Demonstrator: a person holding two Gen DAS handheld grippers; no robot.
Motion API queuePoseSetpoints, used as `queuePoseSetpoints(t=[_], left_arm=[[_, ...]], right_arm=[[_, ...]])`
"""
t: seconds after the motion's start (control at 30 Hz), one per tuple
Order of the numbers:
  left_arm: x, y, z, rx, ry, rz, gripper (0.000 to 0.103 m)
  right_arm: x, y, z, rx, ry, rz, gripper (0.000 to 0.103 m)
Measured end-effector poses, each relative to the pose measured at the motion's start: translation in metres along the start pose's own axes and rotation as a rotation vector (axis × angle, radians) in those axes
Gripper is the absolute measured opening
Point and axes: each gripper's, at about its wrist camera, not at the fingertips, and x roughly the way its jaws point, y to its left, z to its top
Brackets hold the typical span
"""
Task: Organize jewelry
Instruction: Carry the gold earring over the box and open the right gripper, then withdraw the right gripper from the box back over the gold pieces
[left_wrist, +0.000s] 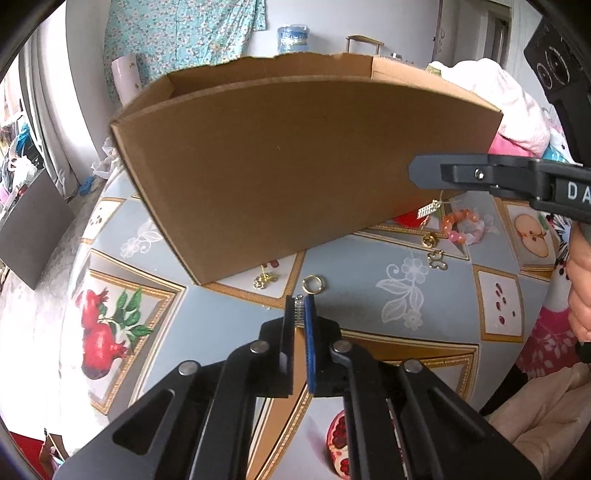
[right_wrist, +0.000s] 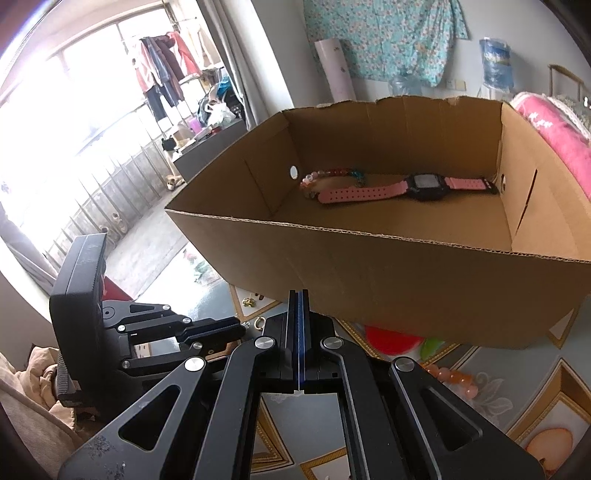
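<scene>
Left tongs (left_wrist: 300, 306) at lower centre pinched on a small silver chain (left_wrist: 300, 309); right tongs (right_wrist: 299, 295) fully closed, empty, below the cardboard box (right_wrist: 369, 266).

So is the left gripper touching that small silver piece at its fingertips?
Touching: the left wrist view shows the left gripper shut on the small silver piece, pinched between its pads.

Black tongs (left_wrist: 300, 308) with silver rivets, blue-edged pads, white lettering on right tongs (left_wrist: 415, 172)

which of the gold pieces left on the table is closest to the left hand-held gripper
The plain gold ring, lying just past the left hand-held gripper. The gold flower-shaped piece sits further left by the brown cardboard box; the other gold pieces lie far right.
</scene>
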Motion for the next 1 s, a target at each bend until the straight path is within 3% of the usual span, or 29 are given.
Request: queuePoseSetpoints(t=[0.17, 0.37, 0.5, 0.57, 0.8, 1.0], left_arm=[[-0.039, 0.014, 0.009, -0.025, -0.078, -0.054, 0.004], [-0.106, 0.025, 0.048, -0.015, -0.265, -0.197, 0.004], [-0.109, 0.021, 0.084, 0.018, -0.323, -0.220, 0.004], [-0.094, 0.019, 0.100, 0.011, -0.310, -0.233, 0.004], [-0.002, 0.016, 0.150, -0.089, -0.098, -0.260, 0.004], [0.035, 0.021, 0.171, -0.199, 0.001, -0.292, 0.005]], right_arm=[[-0.021, 0.006, 0.013, -0.008, -0.047, 0.048, 0.000], [-0.051, 0.007, 0.050, -0.014, -0.149, 0.137, 0.000], [-0.056, -0.007, 0.081, -0.011, -0.189, 0.134, 0.000], [-0.048, -0.020, 0.096, 0.011, -0.173, 0.106, 0.000], [-0.005, -0.062, 0.122, 0.099, -0.041, -0.006, 0.000], [0.012, -0.096, 0.131, 0.195, 0.010, -0.051, 0.005]])
